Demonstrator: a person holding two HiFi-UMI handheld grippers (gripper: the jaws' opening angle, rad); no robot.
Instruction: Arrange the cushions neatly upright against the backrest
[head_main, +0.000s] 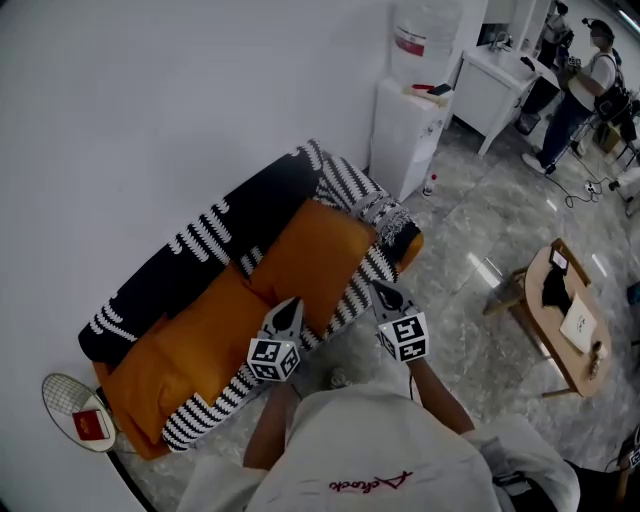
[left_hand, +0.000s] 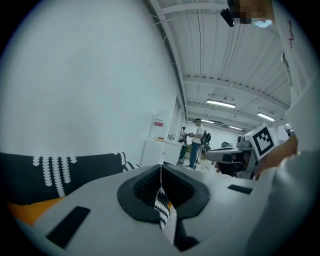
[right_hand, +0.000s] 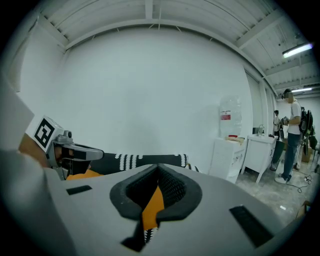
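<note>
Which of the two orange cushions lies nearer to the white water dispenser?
The right orange cushion, beside the small patterned cushion that is next to the dispenser. The left orange cushion lies farther away, at the other end.

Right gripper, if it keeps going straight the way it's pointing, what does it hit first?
Most likely the orange cushion, seen just past the right gripper's shut tips, with the striped backrest behind it; depth is unclear.

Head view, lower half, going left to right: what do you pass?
Round white stand → left gripper → right gripper → wooden table. The sofa spans too wide a stretch to place.
</note>
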